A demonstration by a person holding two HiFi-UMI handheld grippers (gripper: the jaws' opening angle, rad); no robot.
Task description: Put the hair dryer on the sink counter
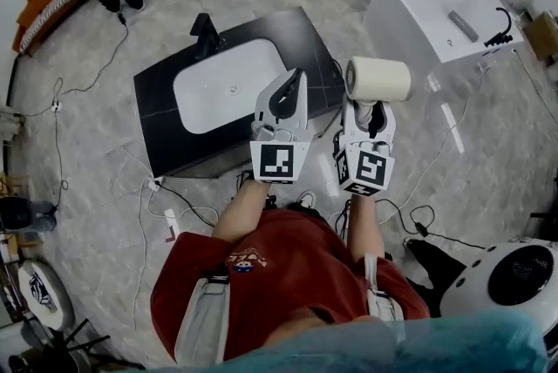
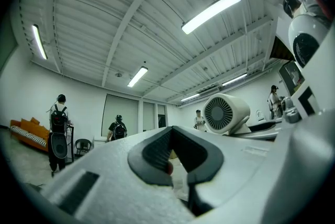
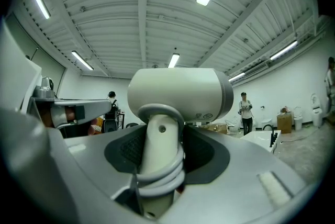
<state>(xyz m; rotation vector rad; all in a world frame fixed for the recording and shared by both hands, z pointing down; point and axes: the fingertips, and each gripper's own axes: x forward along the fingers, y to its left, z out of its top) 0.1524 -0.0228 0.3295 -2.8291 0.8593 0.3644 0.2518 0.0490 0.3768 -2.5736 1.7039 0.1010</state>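
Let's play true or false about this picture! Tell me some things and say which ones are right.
1. The right tool grips the hair dryer by its handle. True.
2. The hair dryer lies on the sink counter. False: it is held in the air, off the counter's right end.
3. The left tool carries a towel. False: it is empty, with its jaws together.
4. A cord is wound round the dryer's handle. True.
5. The counter is black and its basin is white. True.

Grey marble floor point(image 1: 87, 214) — white ribbed ceiling point(image 2: 94, 24), strip lights point(image 2: 211, 12), orange sofa point(image 2: 25, 131).
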